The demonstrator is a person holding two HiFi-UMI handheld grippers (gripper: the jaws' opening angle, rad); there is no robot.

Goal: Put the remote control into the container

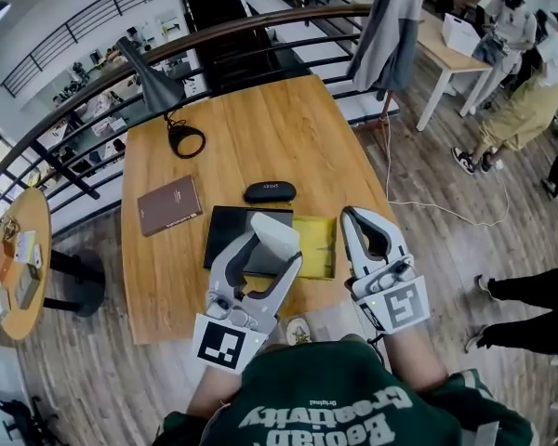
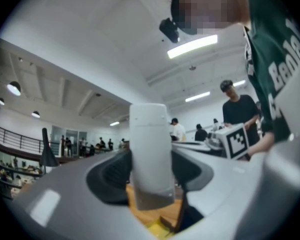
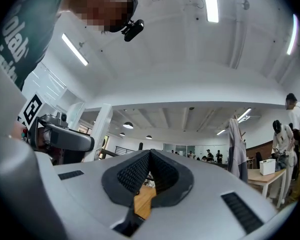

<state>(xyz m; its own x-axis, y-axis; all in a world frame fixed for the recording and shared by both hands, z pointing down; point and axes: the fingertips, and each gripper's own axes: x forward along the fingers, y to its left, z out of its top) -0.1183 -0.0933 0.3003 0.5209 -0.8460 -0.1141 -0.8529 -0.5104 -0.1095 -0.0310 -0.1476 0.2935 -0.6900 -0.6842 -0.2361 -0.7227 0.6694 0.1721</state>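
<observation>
While both claws hover over the near edge of the round-cornered wooden counter [image 1: 260, 128], the left claw [image 1: 275, 247] is clamped on the pale grey, slab-shaped plastic remote control [image 1: 279, 232]. The left gripper view shows the remote standing upright between the jaws, its long axis crosswise to their line of closing and its upper end reaching well past the tips. From the head view, the remote appears over the seam where a flat black rectangular slab [image 1: 232, 235] meets the shallow yellow rectangular container [image 1: 321, 240]. That puts the container just to the right of the held remote, with its longer side running near to far. The right claw [image 1: 355, 219], jaws pressed together on nothing, sits just beside the container's right edge. The left one carries the load, however, and is judged the hand to finish the job. That would take a short shift right and a descent, probably with the remote tipped so its length lines up with the container's near-to-far run. Farther off on the counter, clear of that path, lie a black oval glasses case [image 1: 270, 191], a brown hardback notebook [image 1: 169, 204] to the left and a black desk lamp [image 1: 153, 82] at the far left corner.
</observation>
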